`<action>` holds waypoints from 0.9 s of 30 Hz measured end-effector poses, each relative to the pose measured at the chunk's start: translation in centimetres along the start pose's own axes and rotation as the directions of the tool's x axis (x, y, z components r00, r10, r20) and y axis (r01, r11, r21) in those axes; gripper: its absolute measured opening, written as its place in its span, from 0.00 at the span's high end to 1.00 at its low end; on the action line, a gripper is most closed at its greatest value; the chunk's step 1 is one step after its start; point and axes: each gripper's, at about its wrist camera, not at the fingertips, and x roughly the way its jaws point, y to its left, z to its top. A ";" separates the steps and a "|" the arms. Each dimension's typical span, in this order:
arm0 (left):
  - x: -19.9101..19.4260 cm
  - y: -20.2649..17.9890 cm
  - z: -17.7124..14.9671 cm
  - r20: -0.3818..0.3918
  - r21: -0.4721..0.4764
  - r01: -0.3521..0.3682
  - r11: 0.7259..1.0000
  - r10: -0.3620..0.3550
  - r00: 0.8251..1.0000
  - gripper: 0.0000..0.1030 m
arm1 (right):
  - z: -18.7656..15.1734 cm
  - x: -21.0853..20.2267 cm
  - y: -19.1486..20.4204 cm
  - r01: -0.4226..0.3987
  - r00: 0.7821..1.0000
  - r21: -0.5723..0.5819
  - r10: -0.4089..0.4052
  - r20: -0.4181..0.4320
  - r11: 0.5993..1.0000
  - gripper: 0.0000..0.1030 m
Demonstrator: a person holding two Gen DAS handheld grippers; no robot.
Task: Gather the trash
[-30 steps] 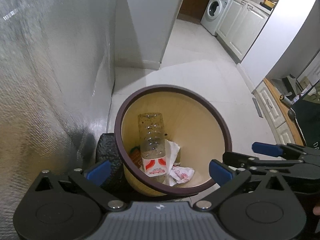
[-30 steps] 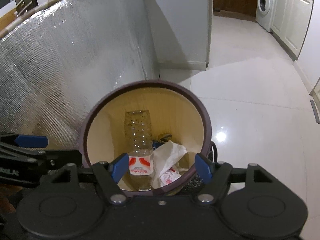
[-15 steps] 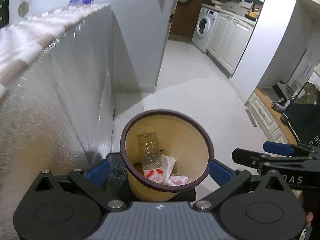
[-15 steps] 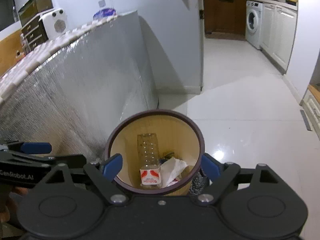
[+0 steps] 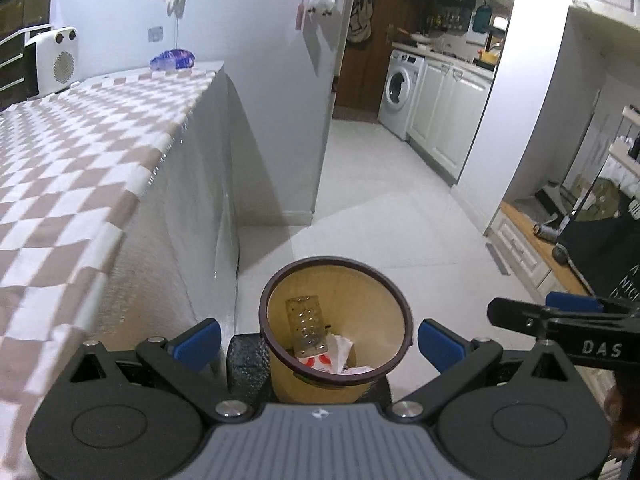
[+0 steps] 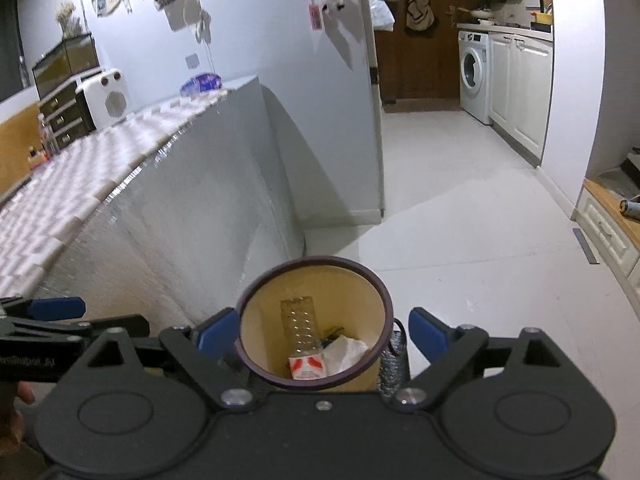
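Two grippers hang above a trash bin [image 5: 335, 322] on the floor [image 5: 400, 216], both with nothing held.

Left gripper [image 5: 318, 338] has its blue fingers [image 5: 199, 338] spread wide apart; right gripper [image 6: 320, 334] fingers [image 6: 427, 336] are opening, nothing between them. Inside the tan, dark-rimmed bin, a clear plastic bottle [image 6: 301, 330] stands upended, red label at 6 o'clock, with crumpled white paper [image 6: 346, 354] touching it at 3 o'clock. A checkered surface [image 5: 80, 152] lies at 10 o'clock.
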 end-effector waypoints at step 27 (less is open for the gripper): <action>-9.0 4.5 -2.1 0.080 -0.009 -0.086 0.996 0.086 0.993 0.00 | -2.3 -7.4 5.0 0.059 0.996 -0.016 -0.058 0.072 0.998 0.03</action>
